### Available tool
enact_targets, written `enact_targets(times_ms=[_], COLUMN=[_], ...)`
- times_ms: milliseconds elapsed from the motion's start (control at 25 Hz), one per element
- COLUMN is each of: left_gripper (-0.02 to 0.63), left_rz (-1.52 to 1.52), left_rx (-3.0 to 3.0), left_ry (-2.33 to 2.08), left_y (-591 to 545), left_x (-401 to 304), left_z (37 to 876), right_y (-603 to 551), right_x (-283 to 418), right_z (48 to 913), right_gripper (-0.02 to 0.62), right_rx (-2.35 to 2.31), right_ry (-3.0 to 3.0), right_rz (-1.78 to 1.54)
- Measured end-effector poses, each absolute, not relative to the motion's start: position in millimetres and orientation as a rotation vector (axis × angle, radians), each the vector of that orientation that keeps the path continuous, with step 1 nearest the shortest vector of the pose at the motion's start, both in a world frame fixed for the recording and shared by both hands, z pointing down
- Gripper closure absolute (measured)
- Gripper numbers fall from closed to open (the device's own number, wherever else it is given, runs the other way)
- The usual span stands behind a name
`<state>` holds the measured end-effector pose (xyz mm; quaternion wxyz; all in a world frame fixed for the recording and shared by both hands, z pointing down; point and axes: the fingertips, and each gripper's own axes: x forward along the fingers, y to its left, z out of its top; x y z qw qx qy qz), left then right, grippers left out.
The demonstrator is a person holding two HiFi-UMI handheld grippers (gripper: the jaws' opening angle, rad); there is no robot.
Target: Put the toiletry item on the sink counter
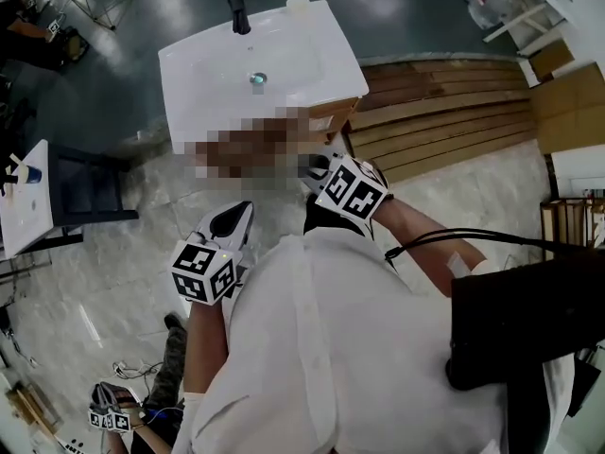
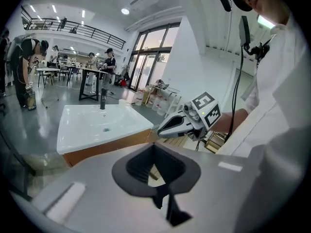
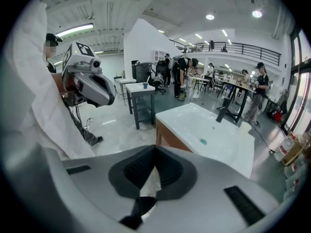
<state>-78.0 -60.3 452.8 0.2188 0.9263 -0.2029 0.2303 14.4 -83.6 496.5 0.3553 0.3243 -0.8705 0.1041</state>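
The white sink [image 1: 213, 83] with a black faucet [image 1: 238, 12] stands on a wooden cabinet straight ahead. A small cream-coloured container [image 1: 298, 4] rests on the sink's far right corner, also seen in the left gripper view [image 2: 122, 101]. My left gripper [image 1: 246, 209] is held low in front of the sink, its jaws shut and empty [image 2: 154, 145]. My right gripper [image 1: 315, 169] hovers near the sink's front right corner, partly behind a mosaic patch, and is shut with nothing in it [image 3: 154, 147]. Neither gripper touches the sink.
Wooden planks [image 1: 454, 112] lie on the floor to the right of the sink. A dark stool and a white side table [image 1: 28, 206] stand at the left. Several people work at tables in the background [image 2: 92, 67]. A black cable [image 1: 492, 239] runs over my right arm.
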Motion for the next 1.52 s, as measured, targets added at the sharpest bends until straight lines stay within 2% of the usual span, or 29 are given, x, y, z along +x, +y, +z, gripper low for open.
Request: enact_targets(times_ms=[960,1520], left_gripper=[0.600,0.600], left_rz=[0.635,0.642], left_rx=[2.560,2.555], left_ry=[-0.604,-0.593], left_y=[-39.4,-35.7], left_x=[-101.8,-100.5], left_z=[456.5,458.6], right_y=[-50.2,-45.1], right_x=[-29.9,-32.1], right_z=[494.3,495.4], right_gripper=[0.591,0.591], right_rx=[0.730,0.716], right_ry=[-2.278,-2.277], right_rz=[0.223,0.225])
